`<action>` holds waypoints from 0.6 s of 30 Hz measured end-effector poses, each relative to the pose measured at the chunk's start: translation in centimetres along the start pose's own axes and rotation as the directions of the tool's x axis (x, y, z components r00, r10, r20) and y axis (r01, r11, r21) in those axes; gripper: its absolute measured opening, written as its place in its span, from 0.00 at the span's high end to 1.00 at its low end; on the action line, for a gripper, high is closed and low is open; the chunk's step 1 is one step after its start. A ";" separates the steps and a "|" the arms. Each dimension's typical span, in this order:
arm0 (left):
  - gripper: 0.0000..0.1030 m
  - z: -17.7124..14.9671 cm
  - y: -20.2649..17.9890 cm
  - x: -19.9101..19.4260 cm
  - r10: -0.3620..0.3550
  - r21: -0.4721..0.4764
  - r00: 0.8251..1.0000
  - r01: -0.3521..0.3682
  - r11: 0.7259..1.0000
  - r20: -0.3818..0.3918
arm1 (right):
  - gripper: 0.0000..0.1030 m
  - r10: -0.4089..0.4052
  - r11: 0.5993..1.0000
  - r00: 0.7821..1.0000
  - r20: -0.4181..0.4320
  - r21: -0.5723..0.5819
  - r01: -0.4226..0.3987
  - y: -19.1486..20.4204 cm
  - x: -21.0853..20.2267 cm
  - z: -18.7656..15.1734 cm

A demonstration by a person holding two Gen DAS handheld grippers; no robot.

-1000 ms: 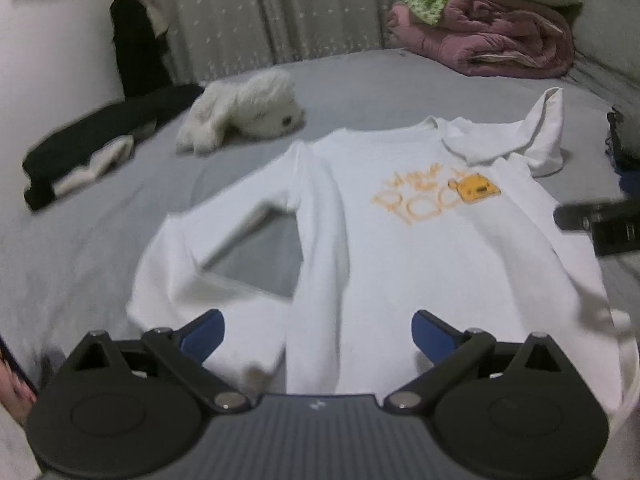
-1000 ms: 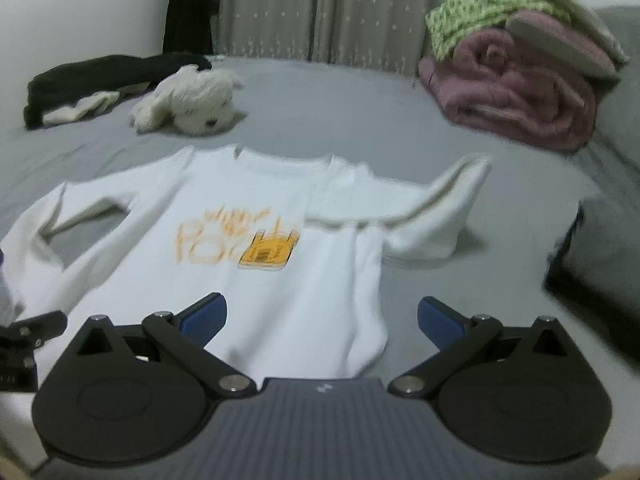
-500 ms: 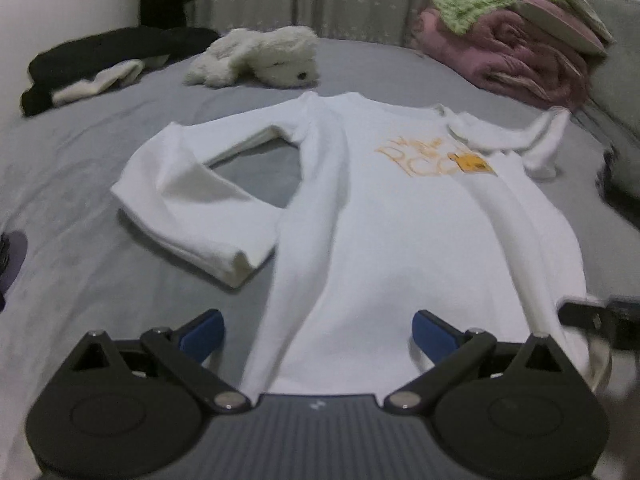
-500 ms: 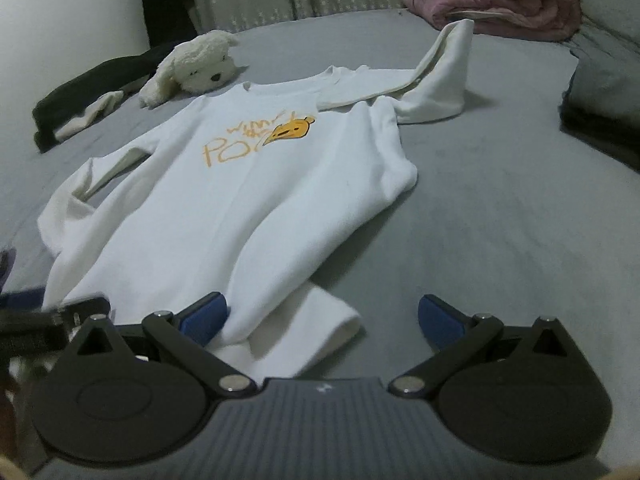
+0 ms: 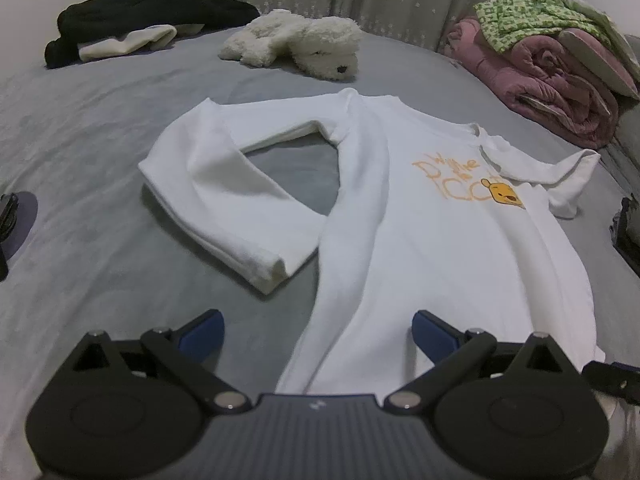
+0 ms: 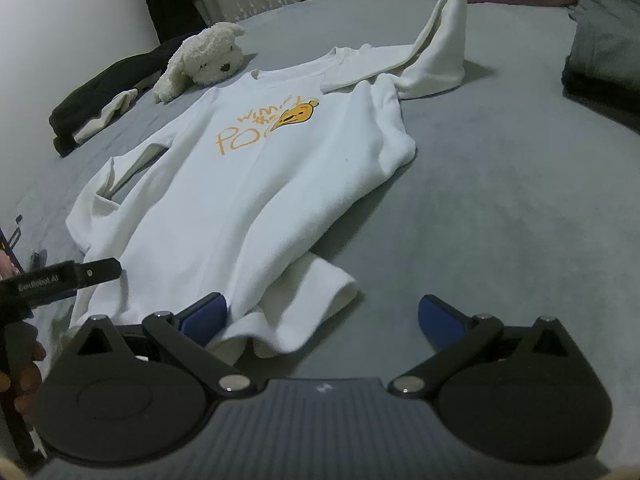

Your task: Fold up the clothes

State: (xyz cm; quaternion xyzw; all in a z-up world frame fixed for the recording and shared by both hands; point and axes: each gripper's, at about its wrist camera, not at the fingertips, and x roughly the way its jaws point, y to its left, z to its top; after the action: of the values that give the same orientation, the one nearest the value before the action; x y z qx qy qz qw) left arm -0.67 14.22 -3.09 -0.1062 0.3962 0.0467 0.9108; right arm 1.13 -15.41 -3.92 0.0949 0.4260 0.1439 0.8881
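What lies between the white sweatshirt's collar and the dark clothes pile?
A white plush dog lies between the sweatshirt collar and the dark clothes pile, clearest in the right wrist view.

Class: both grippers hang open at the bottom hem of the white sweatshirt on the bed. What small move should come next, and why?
Probably ease both grippers forward and shut them on the hem. The sweatshirt lies face up, its hem nearest; the left gripper and right gripper both stand open with hem cloth between their fingers, neither pinching it.

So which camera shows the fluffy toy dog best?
The left wrist view: the toy dog lies side-on, its whole body and face clear of everything. In the right wrist view the toy dog sits further off at an angle, its back end partly hidden.
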 end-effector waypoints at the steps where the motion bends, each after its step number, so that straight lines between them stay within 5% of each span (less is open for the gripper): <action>1: 0.02 0.0 -0.1 0.1 -0.001 0.004 1.000 0.001 1.000 -0.001 | 0.00 -0.001 1.000 1.000 -0.001 -0.001 0.001 0.0 0.0 0.1; 10: 0.02 0.1 -0.8 0.4 0.016 0.049 1.000 -0.016 0.999 -0.009 | 0.00 0.004 0.999 1.000 -0.005 0.050 -0.004 -0.2 0.3 0.6; 18: 0.08 0.6 -0.7 0.5 0.009 0.022 1.000 -0.009 1.000 -0.014 | 0.00 0.102 0.968 0.995 0.004 0.228 -0.100 -1.1 -0.6 1.1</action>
State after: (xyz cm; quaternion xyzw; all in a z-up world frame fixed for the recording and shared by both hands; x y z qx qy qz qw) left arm 0.22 13.70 -2.90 -0.0949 0.4035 0.0456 0.9089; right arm 1.79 -16.70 -3.11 0.2173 0.4379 0.1393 0.8612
